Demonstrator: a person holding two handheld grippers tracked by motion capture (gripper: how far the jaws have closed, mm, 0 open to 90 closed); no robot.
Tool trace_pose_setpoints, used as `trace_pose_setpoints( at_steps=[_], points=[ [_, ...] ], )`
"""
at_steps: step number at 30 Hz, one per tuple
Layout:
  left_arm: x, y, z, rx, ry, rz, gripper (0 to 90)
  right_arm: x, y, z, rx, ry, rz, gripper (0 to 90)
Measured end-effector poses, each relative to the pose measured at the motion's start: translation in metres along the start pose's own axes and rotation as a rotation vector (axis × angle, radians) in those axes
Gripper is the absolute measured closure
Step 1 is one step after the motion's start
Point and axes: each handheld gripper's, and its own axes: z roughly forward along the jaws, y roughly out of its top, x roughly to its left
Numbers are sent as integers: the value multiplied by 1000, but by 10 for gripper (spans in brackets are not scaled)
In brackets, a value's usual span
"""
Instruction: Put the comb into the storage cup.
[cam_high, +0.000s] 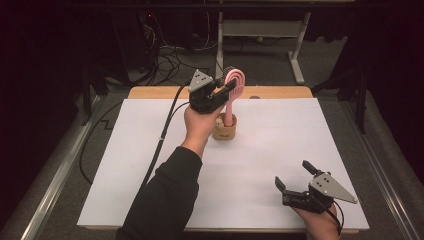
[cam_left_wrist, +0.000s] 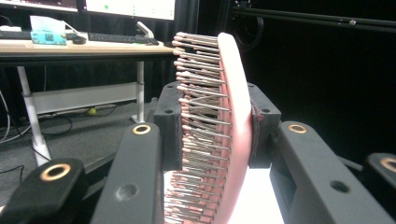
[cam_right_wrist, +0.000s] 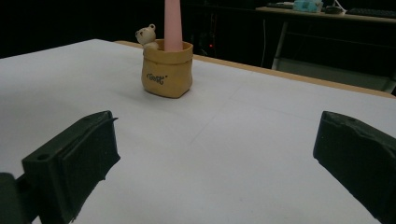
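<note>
A pink hairbrush (cam_high: 235, 79) stands upright with its handle down in a small tan pot (cam_high: 224, 131) at the middle far part of the white table. My left gripper (cam_high: 231, 86) is shut on the hairbrush head. In the left gripper view one pad presses the metal bristles and the other the pink back of the hairbrush (cam_left_wrist: 229, 116). My right gripper (cam_high: 293, 174) rests open near the front right corner, with nothing between its jaws. The right gripper view shows the pot (cam_right_wrist: 167, 74), a little bear figure (cam_right_wrist: 147, 35) on its rim and the pink handle (cam_right_wrist: 173, 23).
A white sheet (cam_high: 150, 165) covers the table, with a wooden edge (cam_high: 280, 92) at the far side. The left gripper's black cable (cam_high: 165, 131) trails off the left front. A desk frame (cam_high: 260, 27) and floor cables lie beyond the table.
</note>
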Motion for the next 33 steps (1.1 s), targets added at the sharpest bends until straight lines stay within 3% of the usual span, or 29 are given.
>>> trace_pose_setpoints(
  at_steps=[33],
  points=[
    [2,-20,11,17,-5,-7,643,1,0,0,-1,-4,1,0]
  ],
)
